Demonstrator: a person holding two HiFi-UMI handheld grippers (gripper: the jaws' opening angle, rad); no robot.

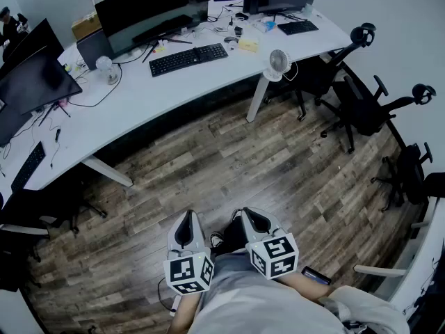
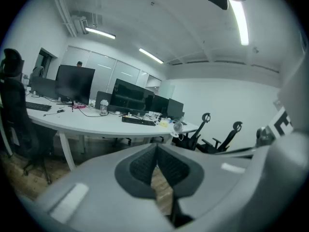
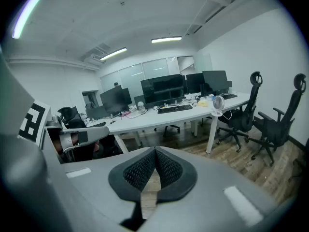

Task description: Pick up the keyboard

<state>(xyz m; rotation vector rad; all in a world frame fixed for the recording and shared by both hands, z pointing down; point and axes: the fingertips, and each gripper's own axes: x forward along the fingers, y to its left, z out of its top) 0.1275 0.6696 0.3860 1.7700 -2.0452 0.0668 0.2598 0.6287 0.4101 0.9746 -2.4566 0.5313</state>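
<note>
The left gripper (image 1: 185, 219) and right gripper (image 1: 254, 216), both closed and empty, hover over wood-plank floor (image 1: 229, 165); well ahead, the black keyboard (image 1: 188, 59) lies on a white surface (image 1: 149, 96)

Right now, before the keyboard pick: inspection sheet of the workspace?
Surface: white desk, long and curved.
Job's things: black keyboard flat on the desk in front of a monitor, untouched.
Clutter: fan at the desk edge; second keyboard; small items near the monitors.
Grippers: left gripper and right gripper both shut, empty, held near the person's body, away from the desk.
Cables: black cable loose on the desk.
Surroundings: wood floor; office chairs at right.
</note>
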